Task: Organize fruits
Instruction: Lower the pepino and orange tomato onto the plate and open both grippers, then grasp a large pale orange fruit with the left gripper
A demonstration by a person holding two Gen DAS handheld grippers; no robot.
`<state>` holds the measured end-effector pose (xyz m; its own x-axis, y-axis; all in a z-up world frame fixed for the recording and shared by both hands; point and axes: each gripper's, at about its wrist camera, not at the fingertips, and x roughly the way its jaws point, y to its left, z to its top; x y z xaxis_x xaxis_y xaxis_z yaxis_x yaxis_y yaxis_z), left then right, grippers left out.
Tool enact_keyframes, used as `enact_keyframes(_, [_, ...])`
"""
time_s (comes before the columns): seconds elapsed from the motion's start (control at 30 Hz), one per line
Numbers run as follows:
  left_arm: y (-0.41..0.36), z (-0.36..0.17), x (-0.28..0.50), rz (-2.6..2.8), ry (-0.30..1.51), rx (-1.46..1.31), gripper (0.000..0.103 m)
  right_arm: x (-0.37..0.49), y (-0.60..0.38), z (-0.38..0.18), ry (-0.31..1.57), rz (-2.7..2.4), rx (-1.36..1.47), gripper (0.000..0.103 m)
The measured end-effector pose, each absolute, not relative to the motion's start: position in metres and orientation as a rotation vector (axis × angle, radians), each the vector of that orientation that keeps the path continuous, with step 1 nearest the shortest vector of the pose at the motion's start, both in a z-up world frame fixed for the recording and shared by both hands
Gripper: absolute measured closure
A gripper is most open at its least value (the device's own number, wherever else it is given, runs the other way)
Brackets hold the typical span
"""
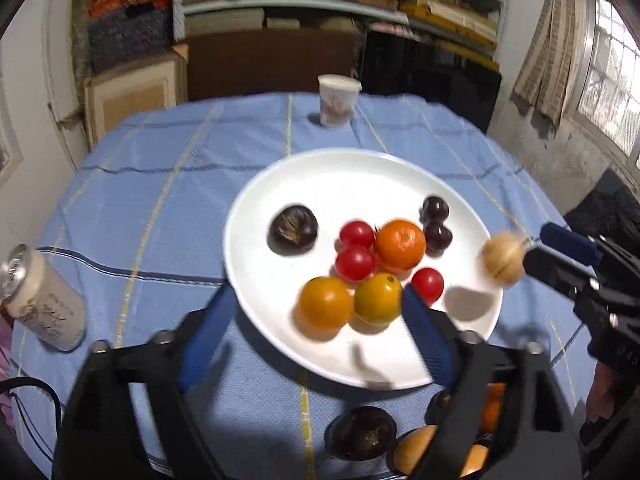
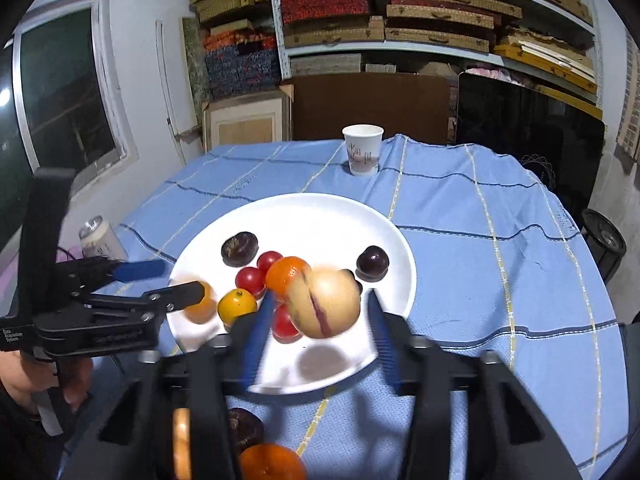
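Right tool (image 2: 320, 320) open, tan fruit (image 2: 324, 304) airborne over white plate (image 2: 400, 240)

Plate (image 1: 280, 184) mid-table (image 1: 160, 184); fruits clustered on its near half. Paper cup (image 1: 338, 100) behind plate, at far edge. Can (image 1: 42, 300) left of plate, well apart. More fruit (image 1: 362, 432) on cloth just before plate's near rim.

Both wrist views angled down, close over one white plate (image 1: 280, 184)
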<state>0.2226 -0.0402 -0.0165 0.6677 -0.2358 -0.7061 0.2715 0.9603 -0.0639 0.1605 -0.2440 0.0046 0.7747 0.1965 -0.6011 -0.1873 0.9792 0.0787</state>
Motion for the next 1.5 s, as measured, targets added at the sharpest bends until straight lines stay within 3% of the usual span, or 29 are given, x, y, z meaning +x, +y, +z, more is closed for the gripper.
enact_keyframes(0.23, [-0.034,-0.016,0.15,-0.372,0.769,0.166,0.016,0.092,-0.258,-0.007,0.656,0.258,0.088,0.043])
enact_keyframes(0.5, [-0.042,-0.05,0.07,-0.463,0.773,0.328,0.016,0.04,-0.274,-0.046,0.683,0.233,0.184,0.043])
enact_keyframes(0.63, [-0.046,-0.06,0.073,-0.449,0.813,0.33,0.027,0.034,-0.273,-0.046,0.684,0.231,0.2,0.043])
enact_keyframes(0.93, [-0.06,-0.068,0.084,-0.489,0.859,0.285,0.04,0.03,-0.264,-0.044,0.673,0.213,0.139,0.043])
enact_keyframes(1.03, [-0.061,-0.081,0.093,-0.52,0.94,0.25,0.059,0.028,-0.265,-0.044,0.672,0.209,0.136,0.043])
enact_keyframes(1.5, [-0.03,-0.061,0.082,-0.485,0.839,0.113,0.061,0.028,-0.258,-0.044,0.68,0.188,0.092,0.043])
